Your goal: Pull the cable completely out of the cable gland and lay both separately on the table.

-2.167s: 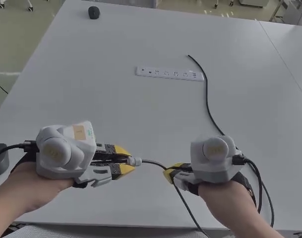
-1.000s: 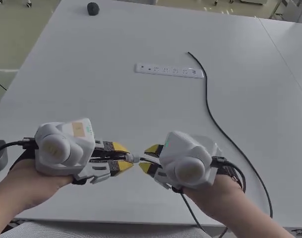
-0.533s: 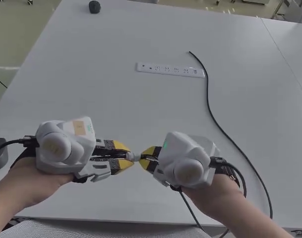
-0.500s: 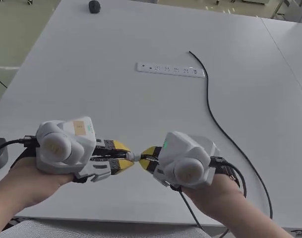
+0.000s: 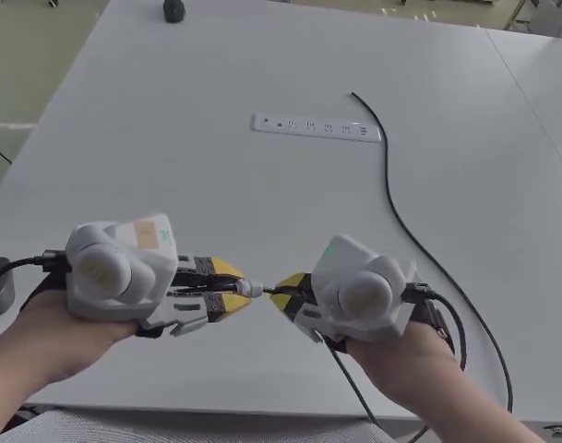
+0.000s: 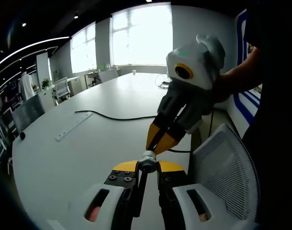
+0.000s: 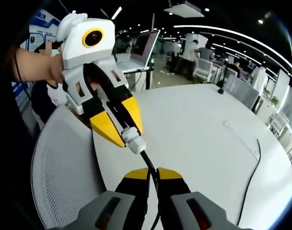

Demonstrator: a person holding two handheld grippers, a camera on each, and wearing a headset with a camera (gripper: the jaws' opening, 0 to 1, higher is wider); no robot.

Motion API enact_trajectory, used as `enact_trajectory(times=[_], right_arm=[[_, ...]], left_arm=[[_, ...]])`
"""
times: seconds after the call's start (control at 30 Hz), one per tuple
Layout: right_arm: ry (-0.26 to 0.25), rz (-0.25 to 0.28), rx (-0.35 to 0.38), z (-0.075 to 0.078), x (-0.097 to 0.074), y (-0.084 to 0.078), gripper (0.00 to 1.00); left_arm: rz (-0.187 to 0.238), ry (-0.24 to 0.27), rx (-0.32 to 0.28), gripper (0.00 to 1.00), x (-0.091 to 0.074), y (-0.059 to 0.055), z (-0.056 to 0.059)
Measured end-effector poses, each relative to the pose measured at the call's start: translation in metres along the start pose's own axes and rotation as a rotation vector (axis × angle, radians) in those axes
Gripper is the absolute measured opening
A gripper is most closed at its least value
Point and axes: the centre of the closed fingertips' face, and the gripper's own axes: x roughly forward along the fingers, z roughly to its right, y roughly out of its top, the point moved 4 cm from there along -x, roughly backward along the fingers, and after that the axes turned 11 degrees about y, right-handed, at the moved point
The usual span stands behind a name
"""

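Observation:
A small white cable gland (image 5: pixel 249 289) is pinched in the yellow tips of my left gripper (image 5: pixel 234 291), held just above the table's near edge. A thin black cable (image 5: pixel 265 292) leaves the gland and runs straight into my right gripper (image 5: pixel 283 293), which is shut on it a short gap away; the rest of the cable hangs down under the right hand. In the left gripper view the gland (image 6: pixel 148 160) sits between my own jaws, the right gripper (image 6: pixel 163 137) facing it. In the right gripper view the cable (image 7: pixel 146 160) runs from my jaws up to the gland (image 7: pixel 134 139).
A white power strip (image 5: pixel 316 127) lies mid-table, its black cord (image 5: pixel 393 208) curving toward the right front edge. A dark mouse-like object (image 5: pixel 173 9) sits at the far end. A white table (image 5: pixel 170 166) spreads ahead. A white mesh chair (image 6: pixel 222 158) stands close by the table edge.
The right gripper came left along the cable until its tips met the gland, shut there, and has now drawn back a little to the right, baring a short stretch of cable.

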Motion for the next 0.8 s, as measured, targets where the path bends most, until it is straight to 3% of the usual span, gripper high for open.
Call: enact_trajectory(times=[0.37, 0.8], right_arm=[[0.024, 0.002, 0.202, 0.008, -0.001, -0.020, 0.00], [0.056, -0.024, 0.343, 0.006, 0.002, -0.035, 0.00]], left_arm=[[-0.002, -0.005, 0.004, 0.15, 0.001, 0.000, 0.000], [-0.015, -0.017, 0.017, 0.15, 0.000, 0.001, 0.003]])
